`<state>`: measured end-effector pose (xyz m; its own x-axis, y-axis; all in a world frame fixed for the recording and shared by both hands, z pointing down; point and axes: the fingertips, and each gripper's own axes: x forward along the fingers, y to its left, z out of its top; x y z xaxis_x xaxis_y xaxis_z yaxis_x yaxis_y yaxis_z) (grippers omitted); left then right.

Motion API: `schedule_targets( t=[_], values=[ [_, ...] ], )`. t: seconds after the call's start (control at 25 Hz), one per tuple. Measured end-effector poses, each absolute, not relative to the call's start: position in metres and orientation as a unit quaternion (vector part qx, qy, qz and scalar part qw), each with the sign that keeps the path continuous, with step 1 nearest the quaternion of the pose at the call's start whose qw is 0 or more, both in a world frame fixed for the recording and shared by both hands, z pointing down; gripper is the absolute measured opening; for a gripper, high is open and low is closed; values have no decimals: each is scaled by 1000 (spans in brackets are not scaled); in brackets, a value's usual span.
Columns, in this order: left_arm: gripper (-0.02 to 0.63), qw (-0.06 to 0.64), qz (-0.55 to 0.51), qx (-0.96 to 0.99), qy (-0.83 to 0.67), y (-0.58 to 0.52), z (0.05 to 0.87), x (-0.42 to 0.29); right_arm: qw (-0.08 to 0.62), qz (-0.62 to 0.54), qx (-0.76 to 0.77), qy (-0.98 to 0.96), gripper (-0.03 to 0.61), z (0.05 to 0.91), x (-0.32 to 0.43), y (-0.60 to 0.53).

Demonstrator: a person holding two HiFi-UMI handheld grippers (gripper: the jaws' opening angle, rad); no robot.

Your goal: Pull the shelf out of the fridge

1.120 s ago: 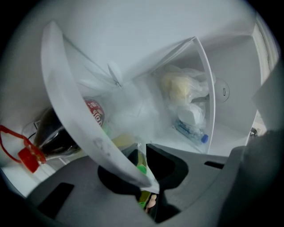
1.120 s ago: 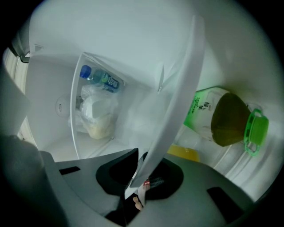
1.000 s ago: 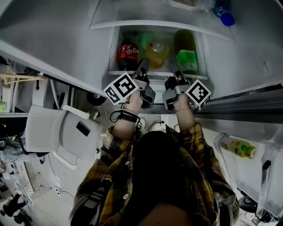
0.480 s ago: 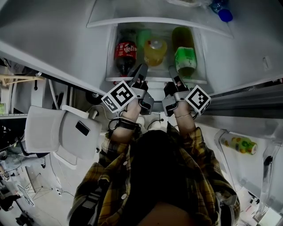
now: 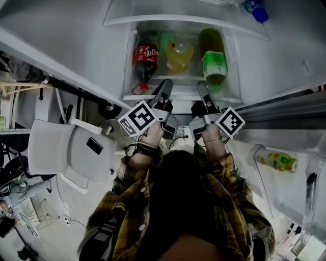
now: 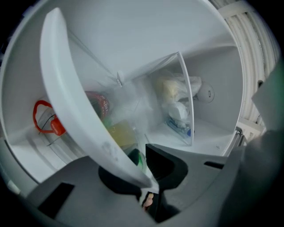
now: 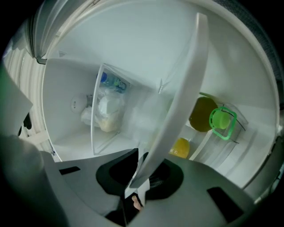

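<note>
The glass fridge shelf with a white front rim [image 5: 182, 97] carries a cola bottle [image 5: 144, 58], a yellow bottle [image 5: 179, 56] and a green bottle [image 5: 213, 63], all lying on their sides. My left gripper [image 5: 164, 87] is shut on the rim's left part, and my right gripper [image 5: 202, 89] is shut on its right part. In the left gripper view the rim [image 6: 75, 102] runs down between the jaws of the left gripper [image 6: 144, 177]. The right gripper view shows the rim [image 7: 182, 88] pinched in the right gripper [image 7: 140, 177].
A white chair [image 5: 66, 153] stands at the lower left. The open fridge door at the right holds a bottle [image 5: 275, 162]. A blue-capped bottle [image 5: 259, 14] lies on the level above. Deeper inside, a clear bin [image 6: 179, 102] holds bagged food.
The shelf with its bottles has slid out of the fridge toward the person. Both grippers have drawn back with it, still clamped on the rim.
</note>
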<state>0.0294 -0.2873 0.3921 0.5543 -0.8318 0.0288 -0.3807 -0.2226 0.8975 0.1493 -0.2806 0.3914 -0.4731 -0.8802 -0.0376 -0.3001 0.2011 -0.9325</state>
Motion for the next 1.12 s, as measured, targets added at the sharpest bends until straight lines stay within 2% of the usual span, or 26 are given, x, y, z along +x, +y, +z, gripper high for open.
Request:
schedule_targets(
  t=[1.12],
  values=[
    [63,473,-250,750,-388,-217,381,31,302,-470,-401,726,58,378,151,-212]
  ],
)
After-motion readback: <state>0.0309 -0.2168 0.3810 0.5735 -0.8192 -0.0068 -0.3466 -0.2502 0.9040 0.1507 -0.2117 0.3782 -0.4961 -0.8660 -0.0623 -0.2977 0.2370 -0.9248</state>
